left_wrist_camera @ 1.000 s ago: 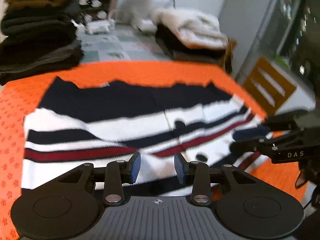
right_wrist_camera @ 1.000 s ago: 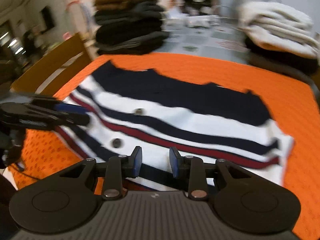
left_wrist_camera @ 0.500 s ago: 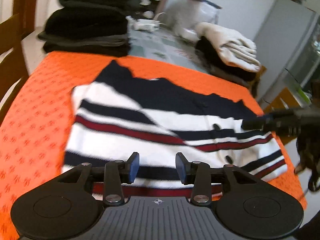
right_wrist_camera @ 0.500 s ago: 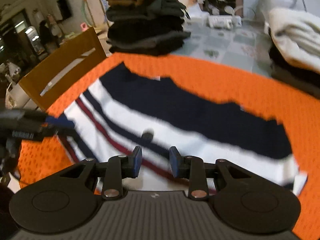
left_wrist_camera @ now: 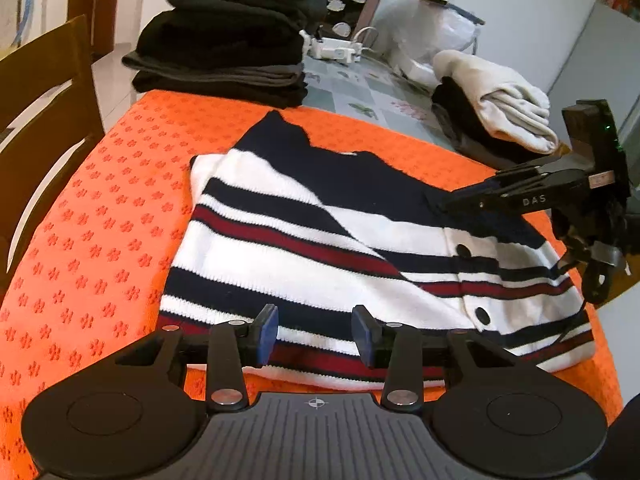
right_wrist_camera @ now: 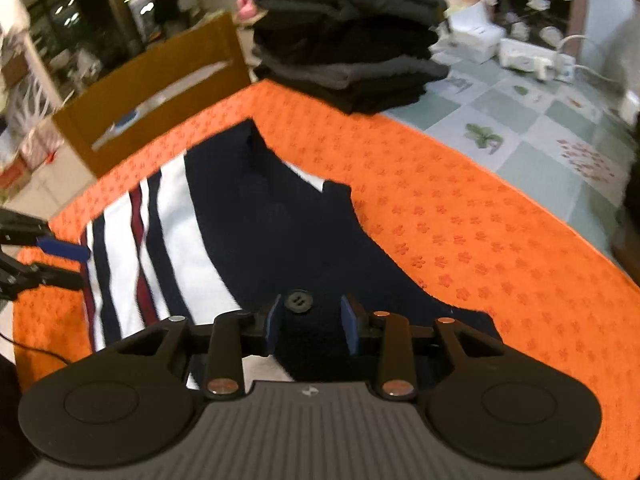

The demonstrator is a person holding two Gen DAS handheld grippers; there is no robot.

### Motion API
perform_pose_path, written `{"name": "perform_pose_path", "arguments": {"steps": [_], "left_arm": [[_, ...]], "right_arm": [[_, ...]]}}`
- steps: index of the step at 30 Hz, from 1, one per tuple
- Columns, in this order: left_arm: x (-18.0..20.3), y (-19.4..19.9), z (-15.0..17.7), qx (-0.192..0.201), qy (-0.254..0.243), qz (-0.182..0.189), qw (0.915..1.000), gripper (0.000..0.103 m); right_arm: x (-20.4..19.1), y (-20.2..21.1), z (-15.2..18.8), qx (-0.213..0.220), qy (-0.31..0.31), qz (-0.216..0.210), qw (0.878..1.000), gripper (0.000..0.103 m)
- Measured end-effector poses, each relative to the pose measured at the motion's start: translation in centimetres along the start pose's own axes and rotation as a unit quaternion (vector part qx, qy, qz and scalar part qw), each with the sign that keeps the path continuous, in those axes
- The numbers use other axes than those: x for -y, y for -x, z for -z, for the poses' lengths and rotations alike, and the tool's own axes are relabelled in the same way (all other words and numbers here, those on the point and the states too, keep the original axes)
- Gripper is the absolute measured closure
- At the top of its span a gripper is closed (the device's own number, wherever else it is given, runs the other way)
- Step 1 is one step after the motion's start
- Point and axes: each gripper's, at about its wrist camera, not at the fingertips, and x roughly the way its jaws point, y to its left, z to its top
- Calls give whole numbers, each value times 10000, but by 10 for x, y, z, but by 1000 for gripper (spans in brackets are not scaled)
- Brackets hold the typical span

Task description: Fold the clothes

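Left fingers (left_wrist_camera: 315, 332): spread wide, empty, at the cardigan's (left_wrist_camera: 320, 248) near hem.
Right fingers (right_wrist_camera: 310, 322): apart, empty, now over the navy top near a button (right_wrist_camera: 297, 301); a second ago nearer the hem.
Cardigan: flat on the orange desk (left_wrist_camera: 100, 240).
Meaning: likely lining up another fold.
Folded stack (left_wrist_camera: 228, 36): 11 o'clock.

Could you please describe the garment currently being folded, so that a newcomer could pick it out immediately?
Look at the orange cloth covering the near end of the table. Spread flat on it lies a knitted cardigan with dark buttons. Unlike the plain dark stack and cream pile behind, it is striped navy, white and red.
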Motion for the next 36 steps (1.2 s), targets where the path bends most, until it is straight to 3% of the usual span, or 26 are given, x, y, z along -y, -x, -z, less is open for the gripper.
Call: {"name": "perform_pose_path", "arguments": {"steps": [12, 13, 14, 17, 22, 27, 29, 33, 35, 36], "left_arm": [[-12, -14, 6, -197, 618, -366, 9972, 59], [-13, -14, 6, -195, 639, -373, 9971, 59], [-13, -15, 6, -193, 653, -382, 9969, 60], [-12, -16, 5, -198, 651, -403, 9969, 59], [-12, -17, 4, -222, 594, -423, 9971, 59], [-10, -15, 0, -187, 517, -447, 9975, 59], [-9, -14, -2, -167, 480, -457, 9977, 59], [-1, -8, -13, 80, 279, -373, 9989, 59], [3, -11, -21, 162, 224, -262, 9993, 58], [4, -15, -25, 165, 184, -235, 9994, 58]], "right_arm": [[19, -38, -23, -327, 333, -611, 9970, 62], [20, -38, -24, -325, 268, -624, 9972, 70], [22, -38, -24, -324, 204, -638, 9972, 89], [23, -31, -22, -183, -93, -671, 9975, 93], [19, 1, -27, 350, -183, -192, 9990, 94], [25, -7, -25, 301, -97, 32, 9995, 92], [26, -14, -20, 259, -143, 128, 9995, 83], [32, 12, -5, 450, -397, 468, 9971, 78], [34, 25, 2, 544, -523, 638, 9951, 67], [36, 31, 6, 592, -586, 723, 9939, 66]]}}
